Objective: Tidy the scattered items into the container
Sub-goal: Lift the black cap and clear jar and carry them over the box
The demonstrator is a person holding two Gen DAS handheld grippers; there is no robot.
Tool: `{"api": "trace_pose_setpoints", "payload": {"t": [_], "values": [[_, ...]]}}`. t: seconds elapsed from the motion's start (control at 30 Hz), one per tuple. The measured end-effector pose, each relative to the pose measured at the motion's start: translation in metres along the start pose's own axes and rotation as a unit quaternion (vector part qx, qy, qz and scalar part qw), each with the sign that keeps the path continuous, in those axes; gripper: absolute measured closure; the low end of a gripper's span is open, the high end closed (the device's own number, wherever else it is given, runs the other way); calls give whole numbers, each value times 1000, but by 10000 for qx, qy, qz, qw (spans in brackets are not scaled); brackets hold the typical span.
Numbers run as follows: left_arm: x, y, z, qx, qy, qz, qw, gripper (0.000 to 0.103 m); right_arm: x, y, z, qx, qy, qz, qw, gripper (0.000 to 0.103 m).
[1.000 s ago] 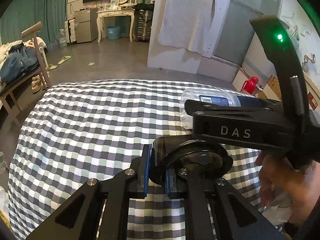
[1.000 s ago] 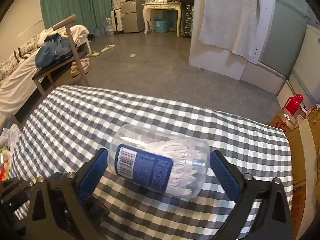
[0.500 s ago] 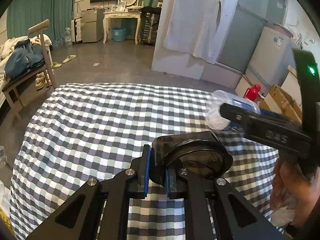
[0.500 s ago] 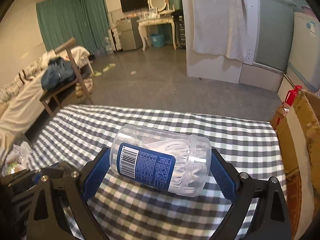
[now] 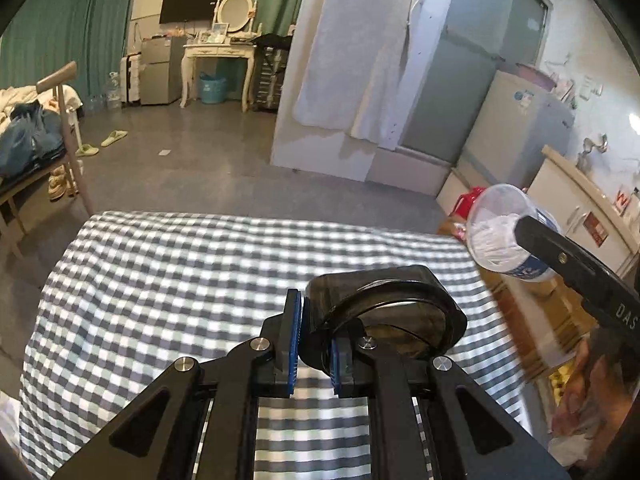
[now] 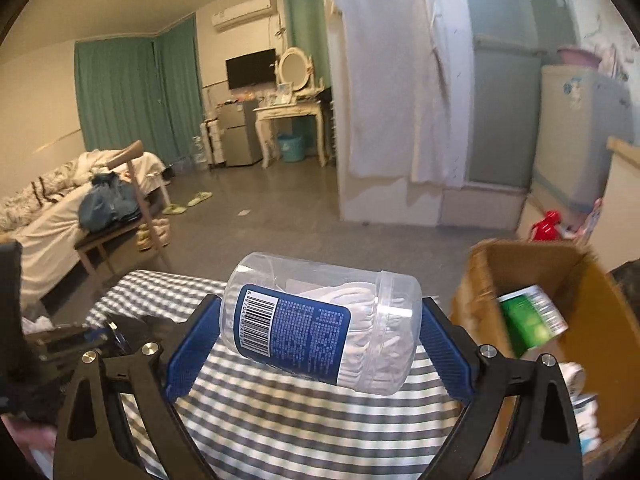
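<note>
My right gripper [image 6: 320, 338] is shut on a clear plastic jar [image 6: 320, 324] with a blue label, full of white sticks, held sideways by its two ends above the checked table. That jar [image 5: 506, 236] shows at the far right of the left wrist view, in the air by the table's right edge. My left gripper [image 5: 314, 346] is shut on the wall of a dark smoky plastic case [image 5: 384, 308], lifted off the cloth. A cardboard box [image 6: 584, 320] stands open just right of the table, with a green-labelled can [image 6: 532, 320] inside.
The table wears a grey-and-white checked cloth [image 5: 180, 280]. A hand [image 5: 588, 404] holds the right gripper's handle at the lower right. A red bottle [image 6: 550, 226] stands on the floor beyond the box. A wooden chair with clothes [image 6: 116, 216] stands left of the table.
The right gripper lifted the jar off the cloth and carried it right, toward the cardboard box. The left gripper rose a little with the dark case in it.
</note>
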State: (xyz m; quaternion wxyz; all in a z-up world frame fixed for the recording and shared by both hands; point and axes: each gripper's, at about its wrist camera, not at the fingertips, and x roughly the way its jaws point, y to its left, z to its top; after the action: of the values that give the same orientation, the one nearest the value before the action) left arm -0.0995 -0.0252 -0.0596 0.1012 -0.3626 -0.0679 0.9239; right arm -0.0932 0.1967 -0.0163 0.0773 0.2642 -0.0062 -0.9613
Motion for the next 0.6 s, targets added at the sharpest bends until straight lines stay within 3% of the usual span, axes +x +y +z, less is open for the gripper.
{"api": "trace_pose_setpoints", "payload": {"t": [0.17, 0.6], "values": [[-12, -23, 16, 179, -223, -110, 9995, 91, -29, -30, 5, 144, -220, -173, 9995, 8], [-17, -112, 34, 793, -414, -697, 9935, 91, -90, -119, 3, 500, -501, -1205, 9902, 8]]}}
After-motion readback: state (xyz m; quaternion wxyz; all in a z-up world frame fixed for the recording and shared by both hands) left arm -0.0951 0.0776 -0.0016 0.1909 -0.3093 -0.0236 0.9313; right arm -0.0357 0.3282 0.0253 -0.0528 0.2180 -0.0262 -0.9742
